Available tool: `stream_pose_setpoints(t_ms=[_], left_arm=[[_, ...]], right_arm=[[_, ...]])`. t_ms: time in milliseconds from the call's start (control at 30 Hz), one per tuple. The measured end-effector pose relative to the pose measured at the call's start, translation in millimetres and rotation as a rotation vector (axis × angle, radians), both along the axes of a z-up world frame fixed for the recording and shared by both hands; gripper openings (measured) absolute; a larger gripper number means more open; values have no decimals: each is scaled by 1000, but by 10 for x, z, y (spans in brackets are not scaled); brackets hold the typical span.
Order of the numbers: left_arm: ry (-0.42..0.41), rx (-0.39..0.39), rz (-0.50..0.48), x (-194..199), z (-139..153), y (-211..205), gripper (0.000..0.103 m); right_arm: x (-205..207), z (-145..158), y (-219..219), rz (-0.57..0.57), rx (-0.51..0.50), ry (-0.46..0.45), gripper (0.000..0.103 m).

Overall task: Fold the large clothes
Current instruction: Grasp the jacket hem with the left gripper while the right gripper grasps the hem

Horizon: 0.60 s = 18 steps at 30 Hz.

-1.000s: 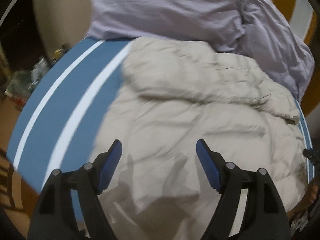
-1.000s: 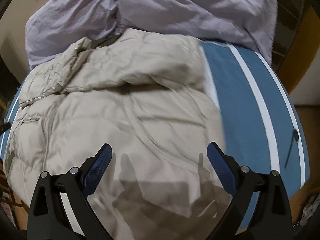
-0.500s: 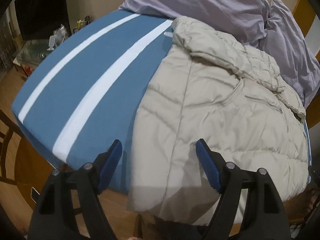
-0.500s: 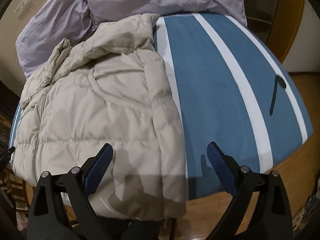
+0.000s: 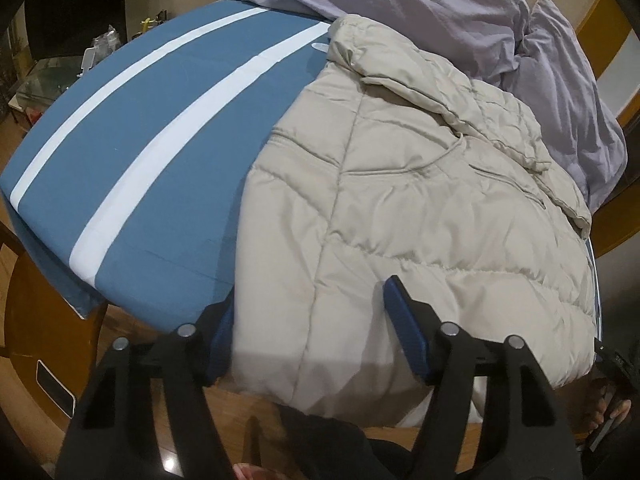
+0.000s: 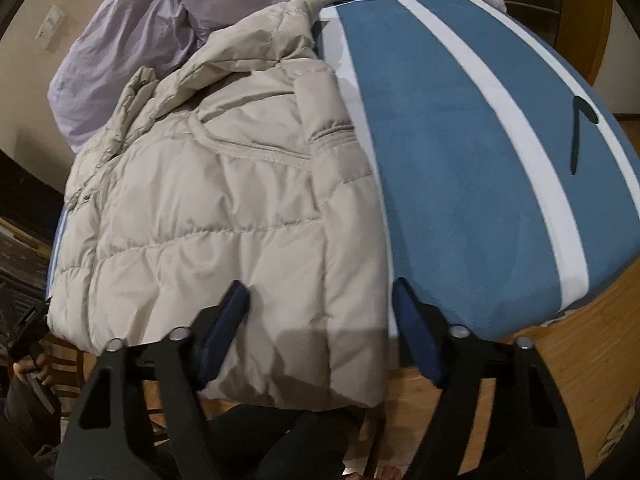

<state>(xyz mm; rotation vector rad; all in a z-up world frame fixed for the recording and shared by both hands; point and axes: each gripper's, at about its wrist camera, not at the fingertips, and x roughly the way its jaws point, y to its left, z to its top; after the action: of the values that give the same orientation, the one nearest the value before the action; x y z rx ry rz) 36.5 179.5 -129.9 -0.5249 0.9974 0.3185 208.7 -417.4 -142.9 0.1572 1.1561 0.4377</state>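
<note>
A beige puffer jacket [image 5: 420,208] lies on a bed with a blue sheet with white stripes [image 5: 160,128]. Its hem hangs over the bed's near edge. My left gripper [image 5: 308,320] is open, its jaws either side of the jacket's left hem corner. In the right wrist view the jacket [image 6: 224,208] fills the left half. My right gripper [image 6: 320,316] is open, its jaws straddling the jacket's right hem corner. Neither gripper holds the cloth.
A lilac duvet [image 5: 440,4] is piled at the head of the bed, behind the jacket. A dark thin object [image 6: 580,128] lies on the sheet at the right. A wooden floor [image 6: 580,360] lies below the bed's edge. A cluttered glass table [image 5: 48,76] stands far left.
Both grippers have pulled back from above the jacket's middle to the bed's near edge. They have lowered to the hem, whose corners now sit between the open jaws.
</note>
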Motion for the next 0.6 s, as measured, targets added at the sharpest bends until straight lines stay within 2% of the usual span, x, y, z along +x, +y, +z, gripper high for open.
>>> stream_pose_setpoints(t_ms=[133, 200, 267, 300, 367, 500, 600], left_arm=[[-14, -21, 6, -16, 6, 0, 56], [-21, -29, 5, -24, 13, -5, 49], [-32, -36, 1, -26, 28, -15, 35], [-37, -37, 2, -28, 40, -21, 32], [-49, -32, 4, -36, 83, -32, 24], [-71, -17, 3, -27, 217, -47, 17], [-95, -5, 1, 2, 359, -34, 15]], right_arm=[[-33, 1, 32, 16, 16, -5, 47], [-42, 4, 58, 20, 16, -10, 35], [-49, 17, 74, 26, 6, -22, 25], [-51, 31, 81, 29, 1, -28, 21], [-57, 64, 99, 33, -19, -46, 17], [-60, 164, 186, 37, -56, -91, 12], [-44, 277, 198, 33, -46, -125, 11]])
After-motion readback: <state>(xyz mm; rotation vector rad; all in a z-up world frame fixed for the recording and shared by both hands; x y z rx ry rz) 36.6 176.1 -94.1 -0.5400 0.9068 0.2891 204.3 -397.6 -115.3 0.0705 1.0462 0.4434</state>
